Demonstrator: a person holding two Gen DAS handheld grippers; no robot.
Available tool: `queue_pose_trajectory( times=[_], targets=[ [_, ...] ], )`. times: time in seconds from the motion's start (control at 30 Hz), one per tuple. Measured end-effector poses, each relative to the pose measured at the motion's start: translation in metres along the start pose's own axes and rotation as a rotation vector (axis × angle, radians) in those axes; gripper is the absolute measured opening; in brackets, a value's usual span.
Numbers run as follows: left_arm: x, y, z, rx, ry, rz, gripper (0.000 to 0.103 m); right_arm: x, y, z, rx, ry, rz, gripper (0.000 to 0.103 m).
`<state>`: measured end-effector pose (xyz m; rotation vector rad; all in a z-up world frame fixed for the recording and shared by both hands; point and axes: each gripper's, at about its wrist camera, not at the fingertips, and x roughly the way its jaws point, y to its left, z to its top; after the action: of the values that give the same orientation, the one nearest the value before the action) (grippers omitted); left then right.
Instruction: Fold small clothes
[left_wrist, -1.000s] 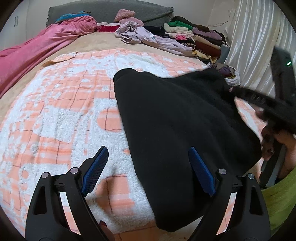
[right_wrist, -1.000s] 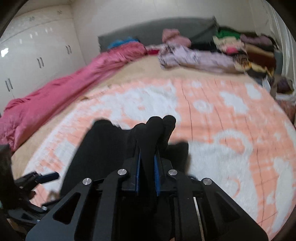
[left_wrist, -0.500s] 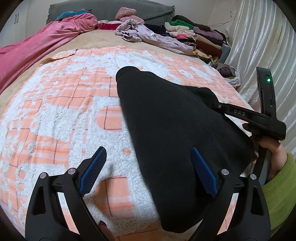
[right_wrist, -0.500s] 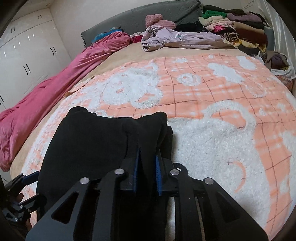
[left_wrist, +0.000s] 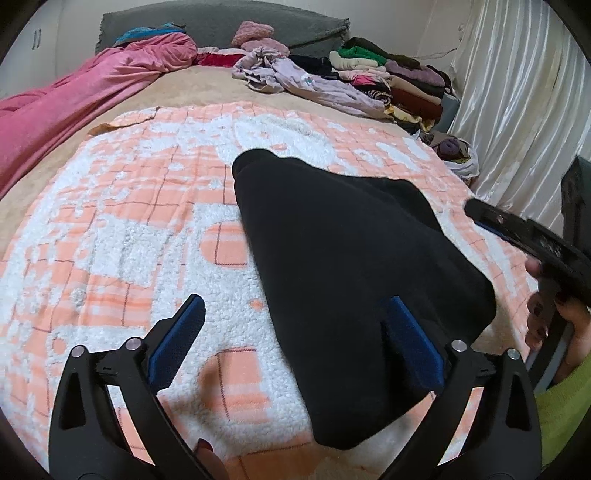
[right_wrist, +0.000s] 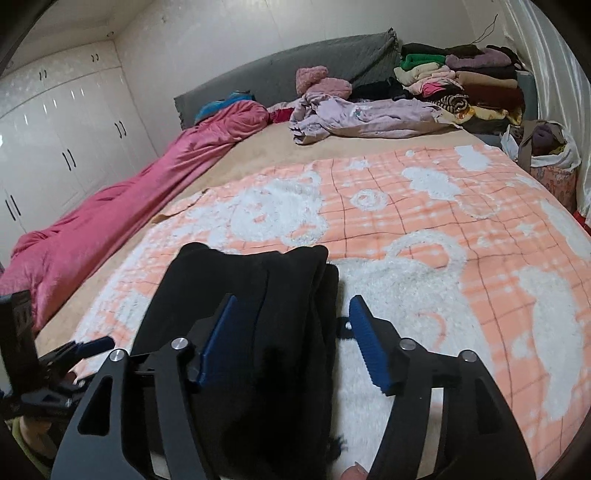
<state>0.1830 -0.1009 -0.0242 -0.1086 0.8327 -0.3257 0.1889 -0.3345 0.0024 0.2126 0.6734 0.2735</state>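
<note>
While the left hand-held gripper (left_wrist: 291, 334) hangs low over the bed with its jaws opening to their widest, nothing is pinched between them; its right pad (left_wrist: 413, 341) lies over the near edge of the black garment (left_wrist: 354, 266), and its left pad sits above bare blanket (left_wrist: 122, 229); the garment lies folded on the orange-and-white blanket, stretching ahead and to the right of this gripper; the right hand-held gripper (right_wrist: 291, 332) has its jaws opening too, the garment's bunched edge (right_wrist: 291, 295) between them but neither pad pressing it; a small black loop lies just inside its right pad; a hand (left_wrist: 561, 325) in a green sleeve (left_wrist: 565, 417) grips that tool at the right of the left view; far beyond both grippers lie a pink quilt (right_wrist: 122, 225), a lilac garment (right_wrist: 354, 118) and stacked clothes (right_wrist: 461, 85).
</note>
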Motion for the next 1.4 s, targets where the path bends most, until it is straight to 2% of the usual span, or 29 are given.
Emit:
queue_pose_trajectory(
  times=[0.17,0.33,0.63,0.67,0.73,0.83,0.9,1.0,1.07,1.23,1.3,1.33,1.37,1.4],
  targets=[
    [-0.013,0.004,-0.001,-0.013,-0.01,-0.005,0.093,-0.025,0.006,-0.016,-0.011,0.007,0.022,0.069],
    [-0.017,0.011,-0.006,-0.037,-0.006,-0.004,0.093,-0.033,0.01,-0.035,-0.018,0.052,0.035,0.069],
    [-0.005,0.012,-0.018,-0.069,0.047,-0.026,0.093,-0.005,-0.004,-0.059,0.088,0.166,0.086,0.069],
    [-0.002,0.01,-0.019,-0.066,0.053,-0.027,0.093,-0.002,-0.005,-0.061,0.095,0.173,0.103,0.067],
    [0.006,0.006,-0.021,-0.056,0.07,-0.019,0.093,0.002,-0.003,-0.064,0.087,0.179,0.154,0.023],
    [0.009,-0.001,-0.026,-0.039,0.079,-0.037,0.093,-0.01,0.005,-0.064,0.047,0.153,0.132,0.021],
    [0.007,-0.006,-0.027,-0.014,0.076,-0.03,0.093,-0.019,0.005,-0.064,0.039,0.137,0.129,0.021],
    [0.008,-0.011,-0.031,0.013,0.078,-0.016,0.093,-0.013,-0.002,-0.073,0.045,0.173,0.089,0.021],
    [0.012,-0.009,-0.032,0.003,0.091,-0.015,0.093,-0.006,-0.002,-0.081,0.045,0.187,0.063,0.028],
    [0.016,-0.006,-0.035,-0.016,0.101,-0.021,0.093,-0.004,0.004,-0.084,0.038,0.169,0.021,0.033],
    [0.013,-0.007,-0.035,-0.012,0.095,-0.016,0.093,-0.006,0.008,-0.082,0.028,0.164,-0.001,0.039],
    [0.011,-0.007,-0.035,-0.011,0.092,-0.016,0.093,-0.008,0.01,-0.081,0.023,0.161,-0.014,0.045],
    [0.01,-0.008,-0.035,-0.012,0.089,-0.018,0.093,-0.009,0.01,-0.081,0.018,0.157,-0.035,0.056],
    [0.009,-0.008,-0.035,-0.012,0.088,-0.02,0.093,-0.011,0.011,-0.08,0.009,0.153,-0.055,0.06]
  ],
)
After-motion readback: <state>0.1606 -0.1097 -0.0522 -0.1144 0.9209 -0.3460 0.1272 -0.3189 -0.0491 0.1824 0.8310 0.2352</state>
